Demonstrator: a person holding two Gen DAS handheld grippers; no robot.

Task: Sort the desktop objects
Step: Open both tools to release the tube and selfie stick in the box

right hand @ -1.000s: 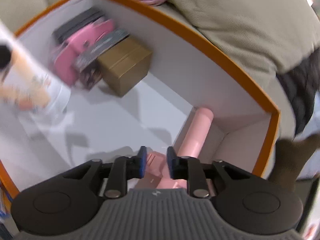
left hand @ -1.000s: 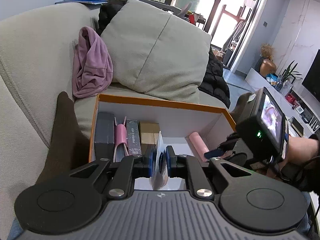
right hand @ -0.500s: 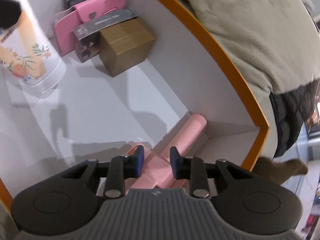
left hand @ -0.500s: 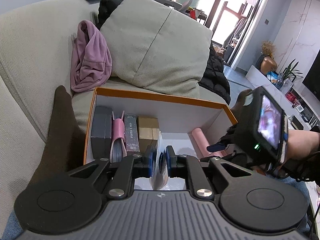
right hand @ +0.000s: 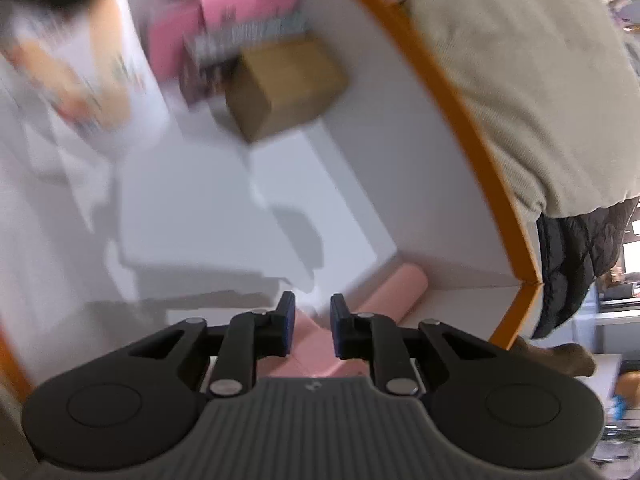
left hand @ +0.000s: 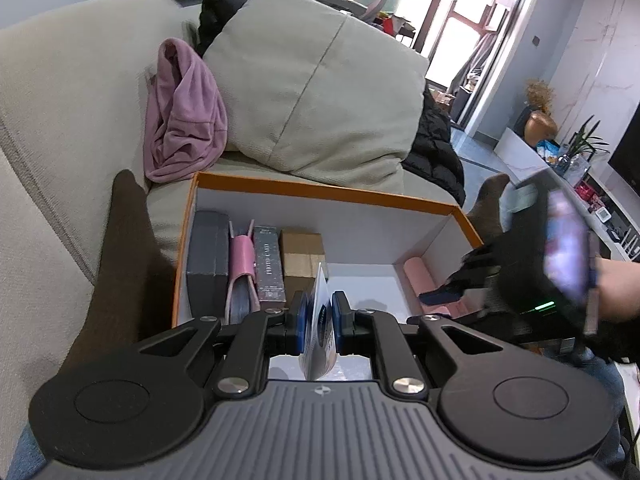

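Gripping glossy tube, cardboard box

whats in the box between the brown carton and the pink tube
Nothing rests there: between the brown carton and the pink tube is bare white box floor, seen in the left wrist view. The right wrist view, though blurred, agrees.

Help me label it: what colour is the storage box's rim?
Orange rim on a white box; clearest in the left wrist view.
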